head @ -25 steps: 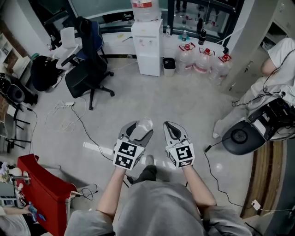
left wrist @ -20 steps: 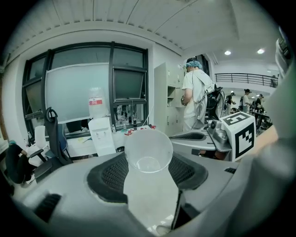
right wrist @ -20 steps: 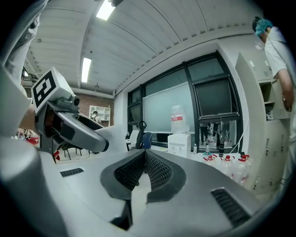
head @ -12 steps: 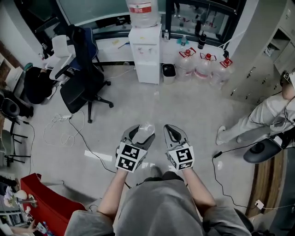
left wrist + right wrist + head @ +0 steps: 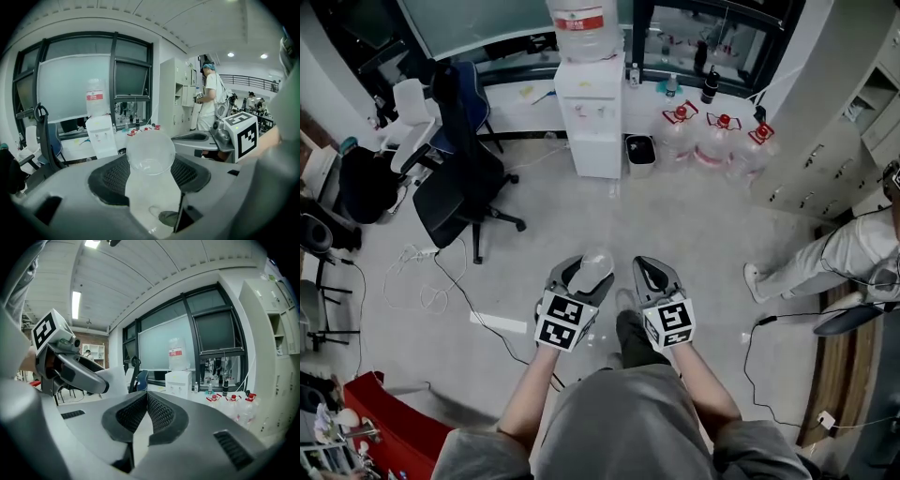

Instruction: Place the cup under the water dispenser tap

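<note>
Distance is the first hazard: the water dispenser stands well ahead of both grippers, across open floor, so the carry is judged far from done. The left gripper is clamped on the clear cup, its 2 jaws pressing the cup's sides, and the right gripper just beside it is clenched on nothing, its pads meeting.

The cup looks thin and soft. Too hard a squeeze could buckle it, and too light a hold could let it slip out forward during the walk. It also lies along the jaws with 1 round end pointing ahead, so it would need turning upright before it goes under the tap, or it could tip there. A loose cable runs on the floor to the left of the left gripper, and an office chair stands ahead and to the left; either could catch a foot or an elbow.

Only the head view shows the floor, the cable, 3 spare jugs to the right of the dispenser and a seated person's legs far right. The left gripper view alone shows the pads gripping the cup's wall. The right gripper view alone proves that gripper empty. No view shows the tap clearly; it is too small.
</note>
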A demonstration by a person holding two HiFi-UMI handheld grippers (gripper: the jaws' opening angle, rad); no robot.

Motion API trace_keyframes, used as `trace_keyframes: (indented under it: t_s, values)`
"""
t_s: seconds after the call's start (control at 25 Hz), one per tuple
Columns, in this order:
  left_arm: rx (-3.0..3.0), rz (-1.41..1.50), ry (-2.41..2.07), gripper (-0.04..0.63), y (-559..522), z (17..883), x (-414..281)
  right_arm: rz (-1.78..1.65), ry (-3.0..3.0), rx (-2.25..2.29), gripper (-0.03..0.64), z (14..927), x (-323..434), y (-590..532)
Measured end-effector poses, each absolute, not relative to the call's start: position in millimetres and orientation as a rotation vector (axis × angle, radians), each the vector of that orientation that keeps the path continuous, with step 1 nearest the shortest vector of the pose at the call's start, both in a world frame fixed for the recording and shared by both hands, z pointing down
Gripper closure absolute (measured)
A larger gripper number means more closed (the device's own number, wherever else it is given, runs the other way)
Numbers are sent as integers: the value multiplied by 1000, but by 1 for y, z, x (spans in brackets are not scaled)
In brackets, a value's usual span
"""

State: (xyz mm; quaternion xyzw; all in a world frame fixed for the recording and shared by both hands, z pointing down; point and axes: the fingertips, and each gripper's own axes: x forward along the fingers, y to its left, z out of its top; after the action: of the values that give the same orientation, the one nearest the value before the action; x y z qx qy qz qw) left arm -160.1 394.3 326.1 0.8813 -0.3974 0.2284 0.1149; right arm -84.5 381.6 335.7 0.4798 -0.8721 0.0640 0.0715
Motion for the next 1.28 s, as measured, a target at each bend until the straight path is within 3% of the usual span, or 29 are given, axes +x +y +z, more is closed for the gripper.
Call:
trace_keyframes:
  t_s: [1.28]
  values:
    - [2490, 776, -1222, 319, 112, 338, -112, 325, -2674, 1387, 604, 359, -23, 98]
